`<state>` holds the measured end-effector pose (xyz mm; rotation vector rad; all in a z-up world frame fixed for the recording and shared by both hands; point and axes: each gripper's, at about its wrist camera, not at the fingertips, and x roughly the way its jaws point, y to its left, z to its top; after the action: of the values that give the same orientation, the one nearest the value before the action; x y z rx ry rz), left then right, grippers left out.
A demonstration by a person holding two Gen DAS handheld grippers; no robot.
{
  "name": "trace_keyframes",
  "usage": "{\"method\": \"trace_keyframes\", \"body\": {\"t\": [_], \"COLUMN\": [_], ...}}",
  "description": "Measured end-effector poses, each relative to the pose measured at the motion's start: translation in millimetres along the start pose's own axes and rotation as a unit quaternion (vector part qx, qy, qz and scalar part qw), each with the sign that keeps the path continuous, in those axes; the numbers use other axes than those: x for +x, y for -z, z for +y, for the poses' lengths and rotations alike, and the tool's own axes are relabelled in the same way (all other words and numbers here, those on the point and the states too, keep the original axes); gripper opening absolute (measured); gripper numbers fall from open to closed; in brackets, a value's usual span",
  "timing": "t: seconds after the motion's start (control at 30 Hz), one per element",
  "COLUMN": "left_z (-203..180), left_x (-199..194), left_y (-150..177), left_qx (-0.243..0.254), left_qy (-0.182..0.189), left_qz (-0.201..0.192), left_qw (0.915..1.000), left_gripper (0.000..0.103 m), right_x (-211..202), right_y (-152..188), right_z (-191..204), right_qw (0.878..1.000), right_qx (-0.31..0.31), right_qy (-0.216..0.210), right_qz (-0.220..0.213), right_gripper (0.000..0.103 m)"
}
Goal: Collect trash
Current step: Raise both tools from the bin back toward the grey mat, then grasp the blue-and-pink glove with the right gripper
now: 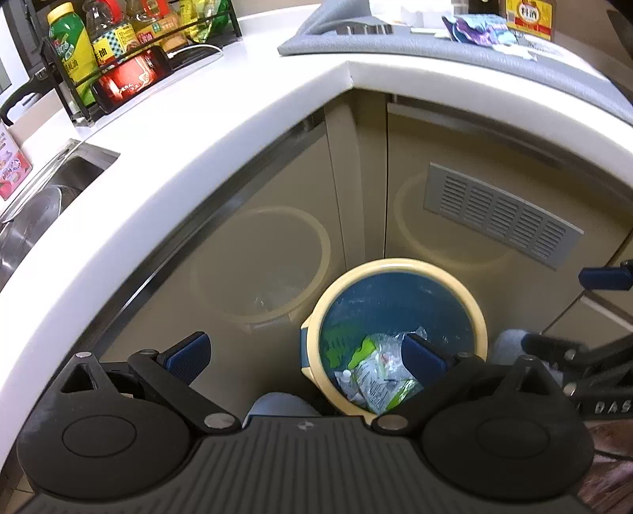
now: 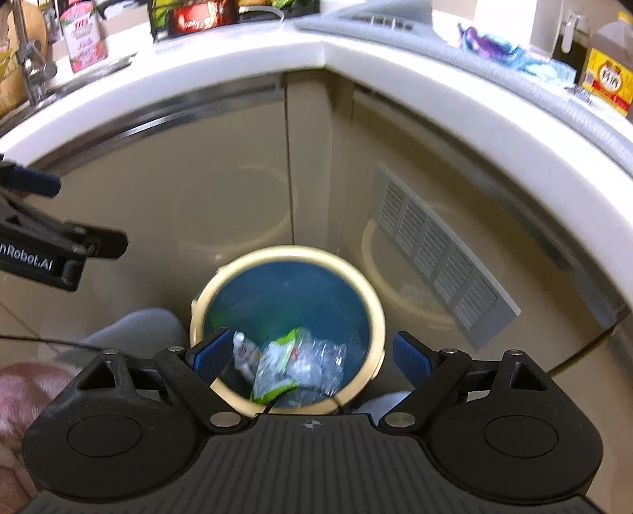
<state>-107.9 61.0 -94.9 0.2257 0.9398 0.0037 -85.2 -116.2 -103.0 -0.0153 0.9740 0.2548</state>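
Observation:
A round trash bin (image 1: 399, 267) (image 2: 292, 253) with a cream rim and blue inside stands on the floor in the corner under the counter. Crumpled clear and green wrappers (image 1: 379, 371) (image 2: 292, 359) lie in its bottom. My left gripper (image 1: 304, 352) hangs open above and left of the bin, its right finger over the rim, nothing between its pads. My right gripper (image 2: 312, 356) is open straight above the bin, empty. A purple and blue crumpled wrapper (image 1: 478, 27) (image 2: 490, 43) lies on the grey mat on the counter.
The white counter (image 1: 221, 130) wraps the corner, with a steel sink (image 1: 43, 197) at left and a rack of bottles (image 1: 118, 51). A grey mat (image 1: 514, 67) and a yellow-labelled bottle (image 2: 609, 79) sit at right. Beige cabinet doors carry a vent grille (image 1: 502, 213). A person's knees show beside the bin.

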Motion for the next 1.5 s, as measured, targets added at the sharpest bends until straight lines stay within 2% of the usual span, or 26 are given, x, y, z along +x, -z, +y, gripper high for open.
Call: {"method": "trace_keyframes", "body": {"t": [0.13, 0.27, 0.4, 0.5, 0.67, 0.8, 1.0, 1.03, 1.07, 1.1, 1.13, 1.17, 1.23, 1.37, 1.43, 1.5], "left_z": [4.7, 10.9, 16.8, 20.6, 30.6, 40.7, 54.2, 55.4, 56.0, 55.9, 55.4, 53.9, 49.8, 34.1, 22.7, 6.6], "left_x": [-4.9, -9.0, -11.4, -11.1, -9.4, -8.6, -4.6, -4.0, -3.8, -4.0, -3.9, -3.6, -4.6, -10.7, -14.6, -18.2], "left_y": [-12.5, -26.1, -34.7, -36.4, -35.0, -33.5, -35.9, -36.8, -37.8, -38.8, -40.7, -43.0, -50.6, -77.9, -97.9, -123.9], "left_qx": [-0.003, -0.012, -0.021, -0.028, -0.036, -0.044, -0.060, -0.062, -0.063, -0.063, -0.062, -0.061, -0.053, -0.034, -0.024, -0.009], "left_qy": [-0.005, -0.005, -0.007, -0.008, -0.014, -0.025, -0.035, -0.036, -0.035, -0.035, -0.034, -0.033, -0.030, -0.016, -0.001, 0.022], "left_qz": [-0.014, -0.023, -0.026, -0.024, -0.017, -0.013, -0.004, -0.004, -0.004, -0.004, -0.005, -0.007, -0.014, -0.046, -0.066, -0.091], "left_qw": [0.9999, 0.9997, 0.9994, 0.9993, 0.9991, 0.9986, 0.9976, 0.9975, 0.9974, 0.9974, 0.9974, 0.9976, 0.9981, 0.9983, 0.9975, 0.9955], "left_gripper": [0.103, 0.103, 0.103, 0.103, 0.103, 0.103, 0.103, 0.103, 0.103, 0.103, 0.103, 0.103, 0.103, 0.103, 0.103, 0.103], "right_x": [-19.4, -47.3, -62.4, -54.6, -9.8, 28.4, 80.7, 85.5, 87.8, 87.7, 85.4, 81.0, 67.6, 28.8, 12.2, 1.2], "right_y": [-22.8, -56.9, -102.7, -140.4, -196.9, -226.7, -250.9, -251.6, -250.3, -248.1, -244.5, -239.8, -231.1, -207.2, -194.2, -182.8], "right_z": [-15.0, -36.7, -72.1, -105.0, -150.5, -168.1, -181.7, -182.7, -182.9, -182.6, -181.6, -179.9, -179.7, -193.4, -206.3, -221.2], "right_qw": [0.999, 0.991, 0.972, 0.956, 0.938, 0.932, 0.938, 0.941, 0.944, 0.947, 0.948, 0.949, 0.949, 0.943, 0.940, 0.938], "right_qx": [0.027, 0.052, 0.098, 0.153, 0.239, 0.267, 0.269, 0.267, 0.261, 0.255, 0.250, 0.241, 0.227, 0.222, 0.218, 0.210], "right_qy": [-0.017, -0.021, 0.006, 0.037, 0.097, 0.129, 0.157, 0.153, 0.145, 0.139, 0.139, 0.139, 0.136, 0.121, 0.129, 0.156], "right_qz": [-0.042, -0.118, -0.211, -0.249, -0.231, -0.209, -0.152, -0.143, -0.138, -0.138, -0.142, -0.149, -0.171, -0.217, -0.228, -0.226], "right_gripper": [0.089, 0.092, 0.100, 0.102, 0.102, 0.102, 0.102, 0.096, 0.074, 0.060, 0.038, 0.028, 0.020, 0.019, 0.019, 0.019]}}
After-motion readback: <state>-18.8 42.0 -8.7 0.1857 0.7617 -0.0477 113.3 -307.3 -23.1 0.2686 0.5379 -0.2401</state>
